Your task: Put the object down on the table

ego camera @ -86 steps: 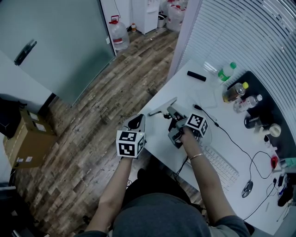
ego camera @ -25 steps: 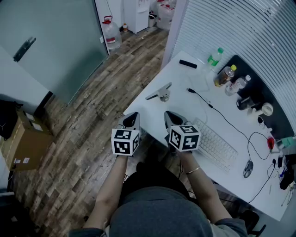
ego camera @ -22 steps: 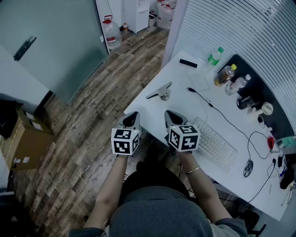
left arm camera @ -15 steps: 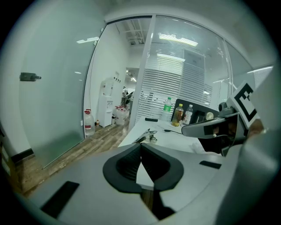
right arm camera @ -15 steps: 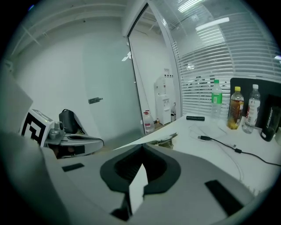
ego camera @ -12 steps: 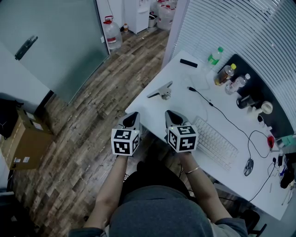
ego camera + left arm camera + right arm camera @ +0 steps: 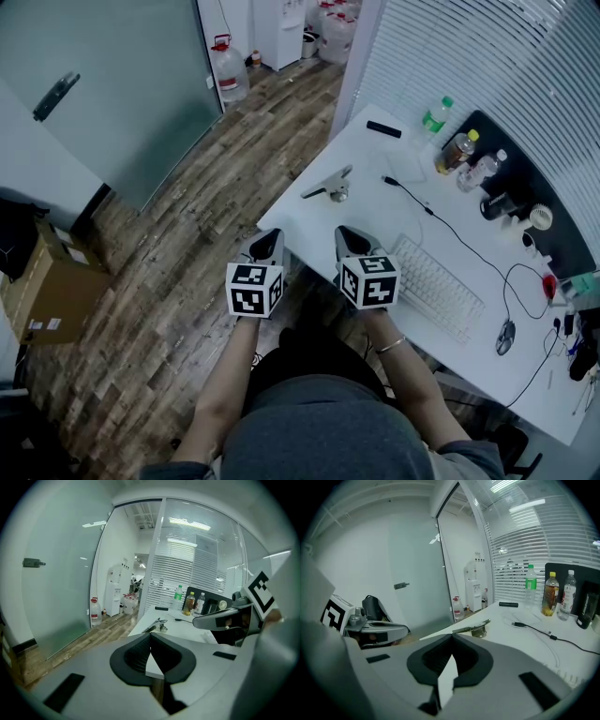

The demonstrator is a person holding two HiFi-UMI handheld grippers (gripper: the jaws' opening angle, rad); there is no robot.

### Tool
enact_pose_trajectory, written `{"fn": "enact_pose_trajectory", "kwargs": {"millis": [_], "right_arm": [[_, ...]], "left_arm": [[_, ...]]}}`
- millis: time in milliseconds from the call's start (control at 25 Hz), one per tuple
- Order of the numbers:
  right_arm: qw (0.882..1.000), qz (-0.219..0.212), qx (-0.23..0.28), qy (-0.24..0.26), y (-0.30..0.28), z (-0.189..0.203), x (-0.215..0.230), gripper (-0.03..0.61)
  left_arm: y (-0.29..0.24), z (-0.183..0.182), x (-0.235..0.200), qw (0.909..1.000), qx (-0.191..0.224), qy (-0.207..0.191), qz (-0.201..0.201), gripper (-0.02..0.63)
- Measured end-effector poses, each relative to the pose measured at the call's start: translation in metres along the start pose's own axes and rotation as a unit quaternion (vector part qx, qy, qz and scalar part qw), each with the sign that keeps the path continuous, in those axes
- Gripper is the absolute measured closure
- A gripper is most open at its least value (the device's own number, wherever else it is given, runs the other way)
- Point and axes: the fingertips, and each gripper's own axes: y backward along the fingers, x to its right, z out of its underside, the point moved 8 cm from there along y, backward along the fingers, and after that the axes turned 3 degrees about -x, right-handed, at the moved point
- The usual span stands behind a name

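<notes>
Head view: the metal object (image 7: pixel 330 184) lies on the worktop (image 7: pixel 375 220), apart from the keyboard (image 7: pixel 436 286). The left hand-held gripper (image 7: pixel 270 236) and the right hand-held gripper (image 7: pixel 347 232) hover near the keyboard's end.
Left gripper view: jaws together, empty.
Right gripper view: the same.
The putting-down looks done.

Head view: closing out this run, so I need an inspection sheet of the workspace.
Surface: white table.
Job's things: metal tool lying on the table, apart from both grippers.
Clutter: keyboard, mouse, bottles, black bar.
Grippers: left hand-held gripper and right hand-held gripper both shut, nothing between the jaws, near the table's edge.
Cables: black cable across the table.
Surroundings: wood floor, water jug, cardboard box, window blinds.
</notes>
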Motion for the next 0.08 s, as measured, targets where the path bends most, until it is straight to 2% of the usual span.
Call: {"fn": "enact_pose_trajectory", "kwargs": {"millis": [80], "right_arm": [[1.0, 0.002, -0.001, 0.0, 0.0005, 0.0004, -0.0015, 0.577]], "left_arm": [[0.0016, 0.0005, -0.0005, 1.0, 0.0, 0.0, 0.001, 0.591]]}}
